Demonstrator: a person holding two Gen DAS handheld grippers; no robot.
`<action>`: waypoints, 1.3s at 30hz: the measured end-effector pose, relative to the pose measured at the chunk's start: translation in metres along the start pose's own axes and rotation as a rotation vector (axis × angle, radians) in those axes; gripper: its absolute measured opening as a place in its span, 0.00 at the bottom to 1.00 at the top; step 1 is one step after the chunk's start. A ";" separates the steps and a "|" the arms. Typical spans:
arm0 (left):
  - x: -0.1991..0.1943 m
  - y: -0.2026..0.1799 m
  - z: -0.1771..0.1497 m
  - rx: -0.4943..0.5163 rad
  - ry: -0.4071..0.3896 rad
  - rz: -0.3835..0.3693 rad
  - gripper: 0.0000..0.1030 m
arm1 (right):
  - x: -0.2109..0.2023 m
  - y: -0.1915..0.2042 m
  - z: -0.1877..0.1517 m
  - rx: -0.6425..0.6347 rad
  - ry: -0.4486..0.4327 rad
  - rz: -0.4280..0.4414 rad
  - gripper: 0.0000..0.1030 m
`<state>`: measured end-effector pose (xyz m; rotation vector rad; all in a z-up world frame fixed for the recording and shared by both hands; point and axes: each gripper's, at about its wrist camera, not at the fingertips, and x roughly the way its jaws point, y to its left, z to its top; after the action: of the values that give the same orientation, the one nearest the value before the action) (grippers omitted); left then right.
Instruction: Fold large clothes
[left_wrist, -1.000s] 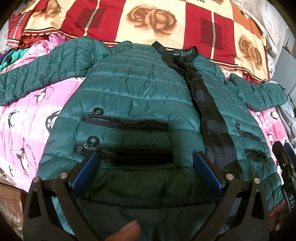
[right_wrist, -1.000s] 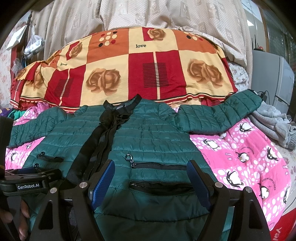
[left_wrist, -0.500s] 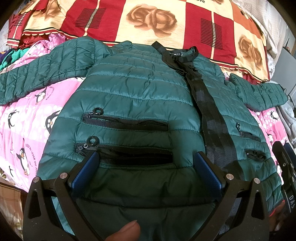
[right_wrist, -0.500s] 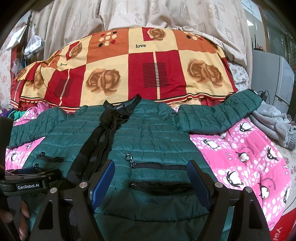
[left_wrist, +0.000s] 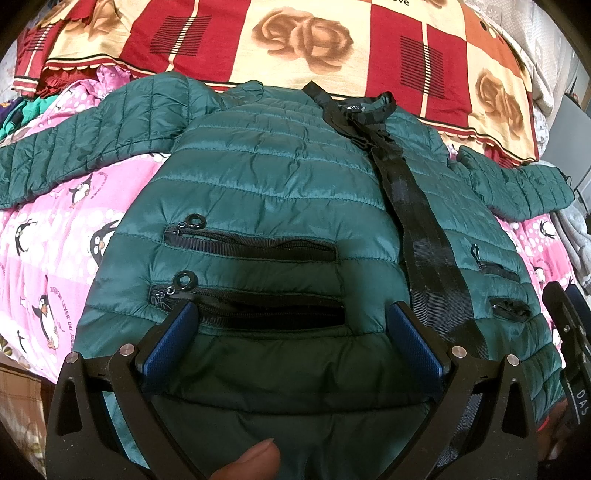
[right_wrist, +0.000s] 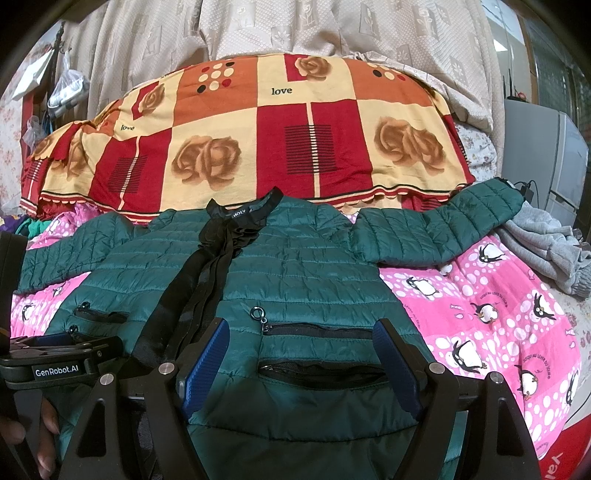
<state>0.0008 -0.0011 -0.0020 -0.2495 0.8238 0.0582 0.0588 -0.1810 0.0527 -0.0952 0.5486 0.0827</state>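
A dark green quilted jacket (left_wrist: 266, 177) lies front up on the bed with both sleeves spread out and a black zipper band (left_wrist: 417, 229) down its middle. It also shows in the right wrist view (right_wrist: 303, 280). My left gripper (left_wrist: 291, 332) is open, its blue pads either side of the lower left pocket near the hem. My right gripper (right_wrist: 301, 354) is open over the lower right pocket. The left gripper's body (right_wrist: 59, 363) shows at the left of the right wrist view.
A pink penguin-print sheet (right_wrist: 487, 314) covers the bed. A red and cream rose-patterned blanket (right_wrist: 258, 140) is heaped behind the jacket. Grey clothing (right_wrist: 546, 251) lies at the right by the sleeve end. A curtain (right_wrist: 295, 29) hangs behind.
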 end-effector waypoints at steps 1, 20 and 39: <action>0.000 0.000 0.000 0.000 0.000 0.000 1.00 | 0.000 -0.001 -0.001 -0.001 0.001 0.002 0.75; 0.000 0.000 0.000 -0.002 0.000 0.000 1.00 | 0.002 -0.002 -0.002 0.005 0.004 0.000 0.75; 0.000 0.001 0.000 0.001 -0.002 0.002 1.00 | 0.002 -0.002 -0.002 0.005 0.004 0.000 0.75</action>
<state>0.0007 -0.0006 -0.0019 -0.2476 0.8219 0.0595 0.0593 -0.1831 0.0499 -0.0903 0.5530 0.0815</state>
